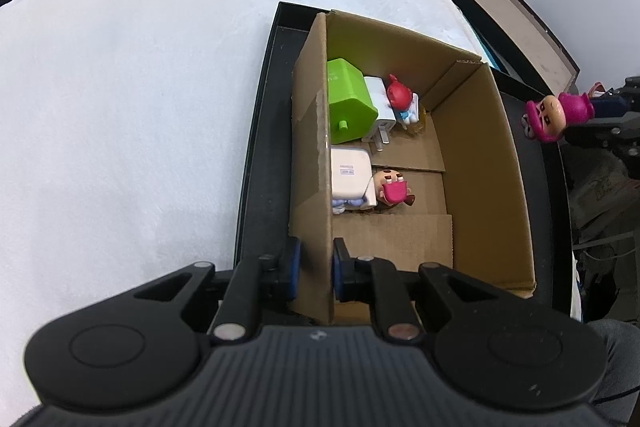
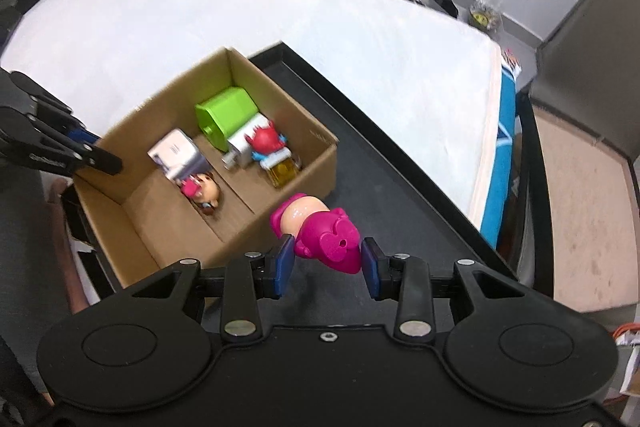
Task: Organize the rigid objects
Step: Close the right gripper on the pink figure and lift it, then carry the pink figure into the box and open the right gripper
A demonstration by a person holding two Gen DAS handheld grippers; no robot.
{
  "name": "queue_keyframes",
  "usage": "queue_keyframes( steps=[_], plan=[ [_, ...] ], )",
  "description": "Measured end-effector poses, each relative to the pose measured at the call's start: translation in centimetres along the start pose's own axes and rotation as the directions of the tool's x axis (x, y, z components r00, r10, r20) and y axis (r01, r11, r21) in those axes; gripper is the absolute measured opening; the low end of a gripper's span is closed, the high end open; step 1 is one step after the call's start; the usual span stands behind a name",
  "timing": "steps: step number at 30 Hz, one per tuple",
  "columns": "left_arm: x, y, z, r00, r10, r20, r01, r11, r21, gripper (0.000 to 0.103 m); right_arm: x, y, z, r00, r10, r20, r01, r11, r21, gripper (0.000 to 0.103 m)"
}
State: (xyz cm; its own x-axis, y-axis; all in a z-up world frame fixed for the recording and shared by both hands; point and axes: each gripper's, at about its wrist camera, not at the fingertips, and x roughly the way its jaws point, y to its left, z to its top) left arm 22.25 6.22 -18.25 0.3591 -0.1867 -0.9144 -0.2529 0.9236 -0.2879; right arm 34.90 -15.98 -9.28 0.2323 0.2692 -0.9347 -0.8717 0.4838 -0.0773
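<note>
Pink figurine (image 2: pixel 320 235) sits clamped between my right gripper (image 2: pixel 327 265) jaws, above the black tray (image 2: pixel 400 163), right of the cardboard box (image 2: pixel 312 163). My left gripper (image 1: pixel 316 269) jaws pinch the box's near-left wall.

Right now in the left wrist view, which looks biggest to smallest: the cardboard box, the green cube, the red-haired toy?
1. cardboard box
2. green cube
3. red-haired toy

The cube and the toy lie side by side, so this order is fair.
</note>
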Motion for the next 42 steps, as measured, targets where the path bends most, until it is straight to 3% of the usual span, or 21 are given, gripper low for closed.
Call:
queue_keyframes(
  steps=[12,25,35,42],
  plan=[
    [-1.0,0.2,-0.3,0.999,-0.02,0.031,0.02,1.0,-0.003,0.013,-0.2,4.2,2.5,0.999,0.035,-0.022,-0.037,0.993,-0.11,0.036],
    [-1.0,0.4,-0.4,0.999,-0.035,0.039,0.035,0.999,0.006,0.012,2.8,8.0,4.6,0.99,0.037,-0.137,-0.064,0.977,-0.201,0.036],
    [-1.0,0.8,-0.4,0.998,-0.054,0.041,0.055,0.998,-0.005,0.013,6.3,9.5,5.5,0.962,-0.026,-0.274,-0.039,0.973,-0.228,0.036],
    [-1.0,1.2,-0.3,0.997,-0.068,0.04,0.069,0.998,-0.012,0.013,6.8,9.9,6.2,0.96,-0.066,-0.271,0.003,0.974,-0.227,0.043]
  ],
)
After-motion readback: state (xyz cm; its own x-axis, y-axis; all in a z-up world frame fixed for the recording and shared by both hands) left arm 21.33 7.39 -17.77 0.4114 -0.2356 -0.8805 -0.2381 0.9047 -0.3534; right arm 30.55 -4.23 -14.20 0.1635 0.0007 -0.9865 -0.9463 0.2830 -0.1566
